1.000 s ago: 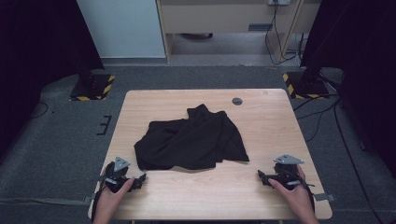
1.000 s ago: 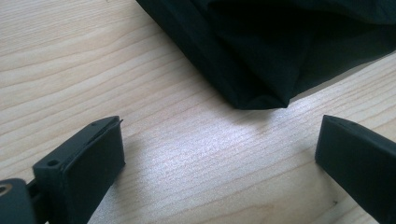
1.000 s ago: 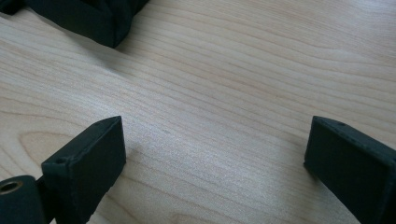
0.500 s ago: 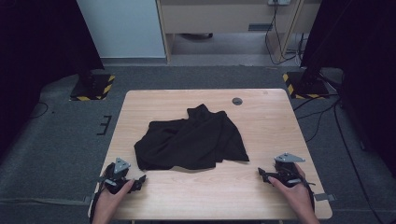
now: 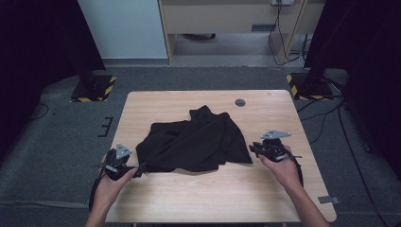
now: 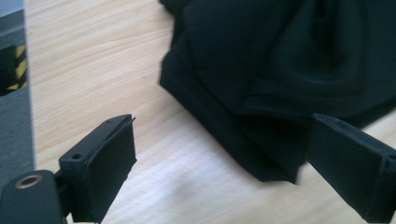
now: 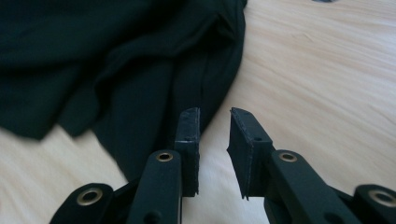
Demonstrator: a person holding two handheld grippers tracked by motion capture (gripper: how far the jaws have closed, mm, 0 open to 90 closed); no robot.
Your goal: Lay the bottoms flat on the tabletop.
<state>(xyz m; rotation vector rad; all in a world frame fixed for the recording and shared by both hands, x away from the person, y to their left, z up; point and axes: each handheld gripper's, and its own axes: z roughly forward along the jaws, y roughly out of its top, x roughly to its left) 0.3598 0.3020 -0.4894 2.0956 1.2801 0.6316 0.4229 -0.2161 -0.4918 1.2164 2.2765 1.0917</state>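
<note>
- Black cloth (image 5: pixel 196 141) lies crumpled mid-table (image 5: pixel 283 101), spread left to right, one peak poking toward the far edge.
- Left gripper (image 5: pixel 138 170) sits at the cloth's near-left corner, low over the wood; the left hand (image 5: pixel 113 182) comes in from the near edge.
- In the left gripper view its jaws stand wide apart. The cloth's corner (image 6: pixel 275 154) lies between them, closer to the right jaw; no pad presses on it.
- Right gripper (image 5: pixel 252 149) sits just beside the cloth's right edge, held by the right hand (image 5: pixel 281 165).
- In the right gripper view its jaws have just been closing: a narrow gap is left, pads not meeting. Bare wood shows in the gap; the cloth's hem (image 7: pixel 219 79) runs just beyond and left of the tips. Cannot tell whether the left jaw touches the fabric.
- Nothing is clamped by either gripper.
- A small dark disc (image 5: pixel 240 102) rests near the far edge, well apart from the cloth.
</note>
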